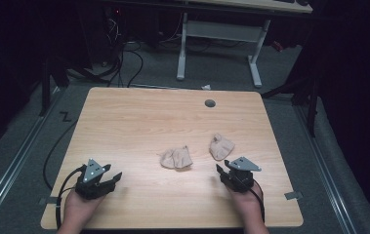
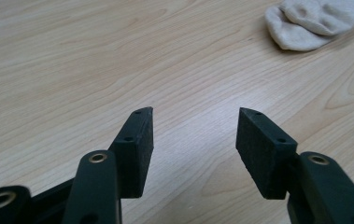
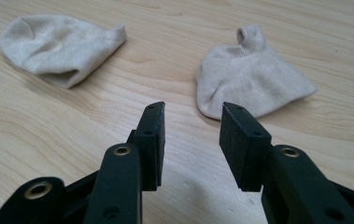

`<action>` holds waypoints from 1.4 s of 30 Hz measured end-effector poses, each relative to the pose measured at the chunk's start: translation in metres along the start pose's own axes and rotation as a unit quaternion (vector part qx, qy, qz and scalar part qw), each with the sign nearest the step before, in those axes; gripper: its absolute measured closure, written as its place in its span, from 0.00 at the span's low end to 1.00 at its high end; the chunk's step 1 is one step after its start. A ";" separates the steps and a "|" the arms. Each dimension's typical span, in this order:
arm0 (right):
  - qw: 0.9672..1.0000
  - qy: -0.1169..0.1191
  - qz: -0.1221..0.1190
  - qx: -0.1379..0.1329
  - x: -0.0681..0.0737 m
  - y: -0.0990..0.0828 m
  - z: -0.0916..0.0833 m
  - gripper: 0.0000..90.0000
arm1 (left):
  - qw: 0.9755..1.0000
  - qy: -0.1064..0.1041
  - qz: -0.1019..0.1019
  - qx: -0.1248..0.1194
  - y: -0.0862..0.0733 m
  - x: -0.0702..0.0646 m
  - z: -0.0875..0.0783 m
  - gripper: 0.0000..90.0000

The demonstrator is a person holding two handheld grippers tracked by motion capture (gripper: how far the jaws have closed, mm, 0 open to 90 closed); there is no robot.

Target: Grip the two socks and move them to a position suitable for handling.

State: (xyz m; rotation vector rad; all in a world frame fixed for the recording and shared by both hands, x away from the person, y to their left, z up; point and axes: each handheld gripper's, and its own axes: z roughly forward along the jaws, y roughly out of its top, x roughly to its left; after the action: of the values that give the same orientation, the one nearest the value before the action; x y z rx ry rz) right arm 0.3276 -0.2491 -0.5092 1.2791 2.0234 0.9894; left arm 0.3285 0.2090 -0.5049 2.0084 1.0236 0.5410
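Note:
Two beige socks lie crumpled on the wooden table [image 1: 138, 117]. One sock [image 1: 176, 158] [image 3: 60, 42] [image 2: 312, 21] sits near the middle. The other sock [image 1: 220, 146] [image 3: 249, 77] lies to its right, just ahead of my right gripper [image 1: 223, 170] [image 3: 191, 140]. That gripper is open with nothing between its pads, close to the sock's near edge. My left gripper [image 1: 113, 176] [image 2: 194, 140] rests open near the table's front left, over bare wood, well apart from both socks. A hand holds each gripper from the front edge.
A round grey cable port [image 1: 210, 103] sits near the table's far edge. Behind the table stand a white desk frame [image 1: 221, 34] and loose cables [image 1: 124, 63] on the floor. Dark surroundings flank both sides.

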 end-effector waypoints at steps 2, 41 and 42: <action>1.000 0.003 -0.001 0.000 0.001 0.001 0.001 0.67 | 1.000 -0.006 -0.011 -0.004 0.000 0.004 -0.001 0.52; 0.999 0.026 -0.022 0.001 0.018 0.003 -0.001 0.66 | 1.000 -0.025 -0.006 -0.004 0.002 0.001 -0.001 0.51; 0.999 0.029 -0.027 0.000 0.021 0.004 -0.001 0.67 | 1.000 -0.027 -0.008 -0.005 0.002 0.001 -0.001 0.51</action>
State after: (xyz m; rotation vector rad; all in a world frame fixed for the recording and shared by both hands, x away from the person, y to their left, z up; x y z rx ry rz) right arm 0.3209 -0.2289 -0.5065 1.2006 2.0909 1.0133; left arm 0.3289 0.2098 -0.5029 1.9936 1.0029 0.4794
